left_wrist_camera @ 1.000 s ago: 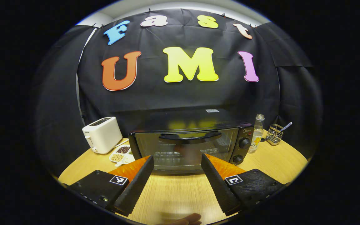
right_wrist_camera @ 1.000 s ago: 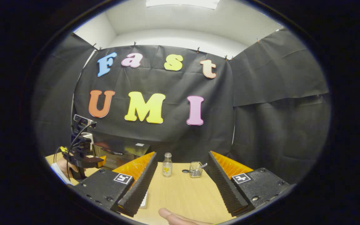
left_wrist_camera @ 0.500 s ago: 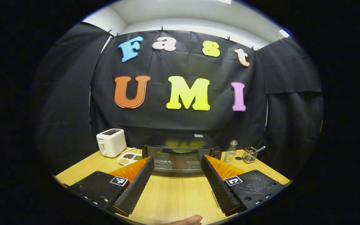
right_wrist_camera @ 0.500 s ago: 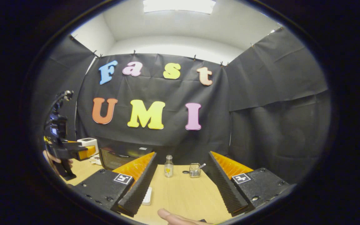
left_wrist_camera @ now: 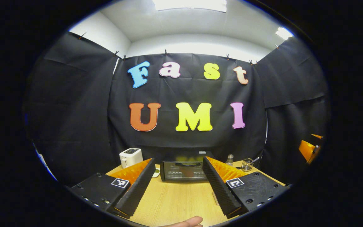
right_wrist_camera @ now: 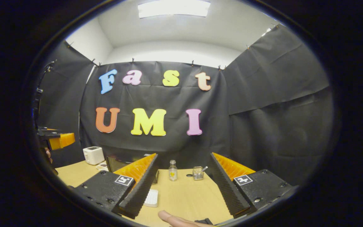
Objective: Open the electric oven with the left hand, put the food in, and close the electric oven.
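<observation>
Facing the left hand-held gripper [left_wrist_camera: 178, 186], the electric oven [left_wrist_camera: 184, 171] sits well ahead between its spread, empty fingers, door shut, long side running across the view, glass front and handle pointing back toward the gripper. A white toaster [left_wrist_camera: 130, 157] stands ahead to the left, a bottle [left_wrist_camera: 229, 160] and wire holder [left_wrist_camera: 247, 164] ahead to the right, all on the wooden desk [left_wrist_camera: 175, 201]. The right hand-held gripper [right_wrist_camera: 181, 189] is likewise released, grasping nothing, with the oven partly hidden behind its left finger.
</observation>
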A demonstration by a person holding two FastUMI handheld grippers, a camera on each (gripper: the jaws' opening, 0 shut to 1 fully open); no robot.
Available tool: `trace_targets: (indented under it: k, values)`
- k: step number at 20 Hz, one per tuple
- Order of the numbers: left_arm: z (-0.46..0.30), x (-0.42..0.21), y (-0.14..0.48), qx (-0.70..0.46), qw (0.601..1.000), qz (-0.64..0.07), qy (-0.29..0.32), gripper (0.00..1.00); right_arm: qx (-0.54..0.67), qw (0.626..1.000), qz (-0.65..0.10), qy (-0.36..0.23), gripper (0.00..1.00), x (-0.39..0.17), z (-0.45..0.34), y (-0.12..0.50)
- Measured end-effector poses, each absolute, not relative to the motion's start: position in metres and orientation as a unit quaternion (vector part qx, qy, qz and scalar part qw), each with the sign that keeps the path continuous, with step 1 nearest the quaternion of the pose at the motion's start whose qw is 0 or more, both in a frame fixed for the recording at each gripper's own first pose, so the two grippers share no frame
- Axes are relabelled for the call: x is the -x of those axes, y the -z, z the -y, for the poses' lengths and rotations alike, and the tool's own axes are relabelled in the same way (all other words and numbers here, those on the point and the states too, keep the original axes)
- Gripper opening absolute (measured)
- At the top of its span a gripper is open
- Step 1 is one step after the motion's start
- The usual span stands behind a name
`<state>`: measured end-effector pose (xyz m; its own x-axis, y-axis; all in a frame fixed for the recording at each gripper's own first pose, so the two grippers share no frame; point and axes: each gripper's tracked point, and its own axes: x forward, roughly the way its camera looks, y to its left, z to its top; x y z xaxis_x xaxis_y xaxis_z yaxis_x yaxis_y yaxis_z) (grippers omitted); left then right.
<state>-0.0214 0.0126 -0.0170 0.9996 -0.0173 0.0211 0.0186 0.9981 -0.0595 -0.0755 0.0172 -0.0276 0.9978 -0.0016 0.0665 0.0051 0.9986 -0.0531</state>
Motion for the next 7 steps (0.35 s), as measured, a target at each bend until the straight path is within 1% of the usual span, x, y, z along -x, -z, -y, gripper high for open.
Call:
trace_targets:
  k: [3, 7]
  values:
    - [-0.010, 0.039, 0.028, 0.020, 1.000, 0.014, 0.006, 0.96, 0.017, 0.999, 0.032, -0.003, 1.00, 0.087, -0.016, 0.032]
    - [-0.005, 0.055, 0.055, 0.038, 0.999, -0.004, 0.017, 0.95, 0.008, 0.999, 0.032, -0.004, 1.00, 0.096, -0.012, 0.037]
